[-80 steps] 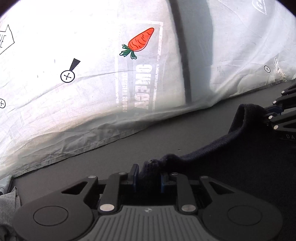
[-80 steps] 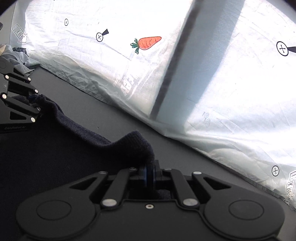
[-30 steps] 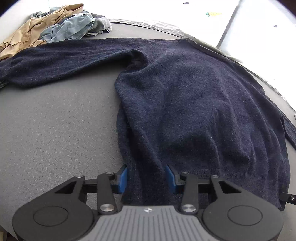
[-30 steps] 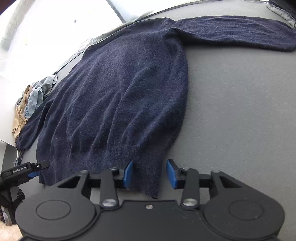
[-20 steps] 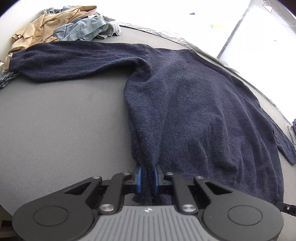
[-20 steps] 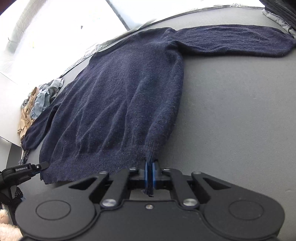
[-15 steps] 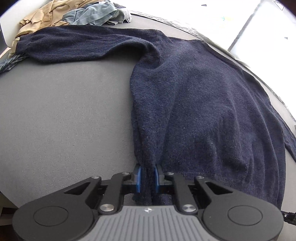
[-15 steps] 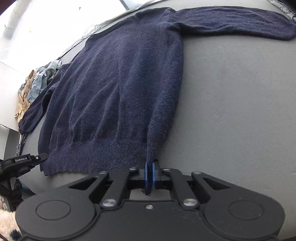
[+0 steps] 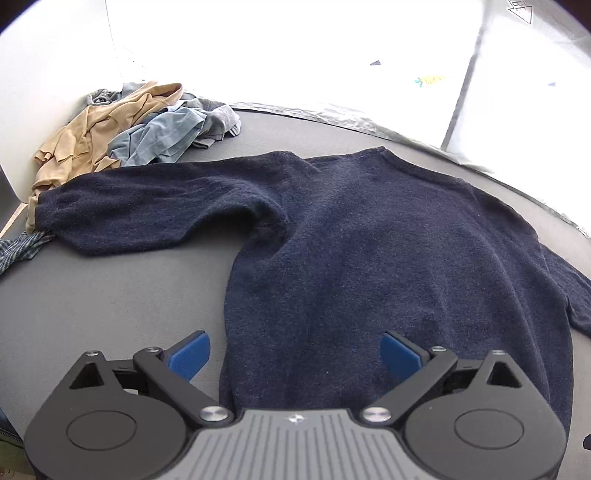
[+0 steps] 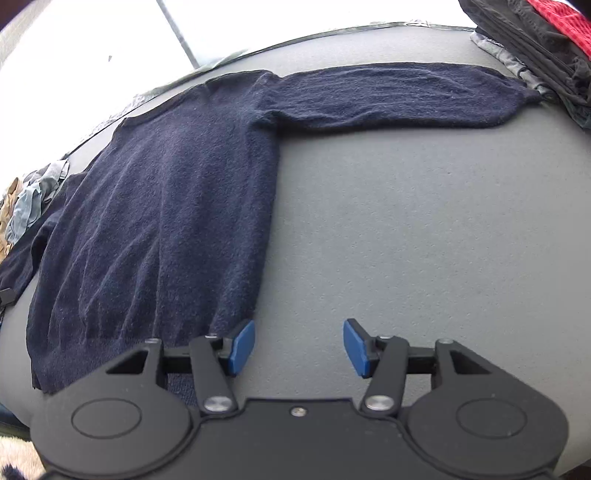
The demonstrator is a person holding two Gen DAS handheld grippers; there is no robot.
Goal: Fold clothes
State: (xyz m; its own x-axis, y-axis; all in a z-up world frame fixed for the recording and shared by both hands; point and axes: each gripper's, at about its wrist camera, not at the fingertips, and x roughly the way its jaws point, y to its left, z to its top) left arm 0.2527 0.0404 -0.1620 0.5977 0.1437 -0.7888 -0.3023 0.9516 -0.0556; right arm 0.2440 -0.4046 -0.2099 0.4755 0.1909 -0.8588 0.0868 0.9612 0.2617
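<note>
On a grey felt-topped table (image 10: 406, 221) beneath a bright window, a soft, limp navy knitted sweater (image 9: 369, 258) lies flat, sleeves toward nine and three o'clock, as the left claw (image 9: 293, 354) and right claw (image 10: 299, 347) are both opening, empty, above its hem, cuffs and shoulders likely the best holds.

Blown-out backlight, fisheye edge warping, soft shadows

Surface: grey felt-like bench (image 10: 424, 229) | Laid flat: dark navy knitted sweater (image 9: 388, 251), sleeves spread | Far corner: heap of tan and pale-blue garments (image 9: 140, 129) | Opposite edge: black and red folded clothes (image 10: 535, 33)
</note>
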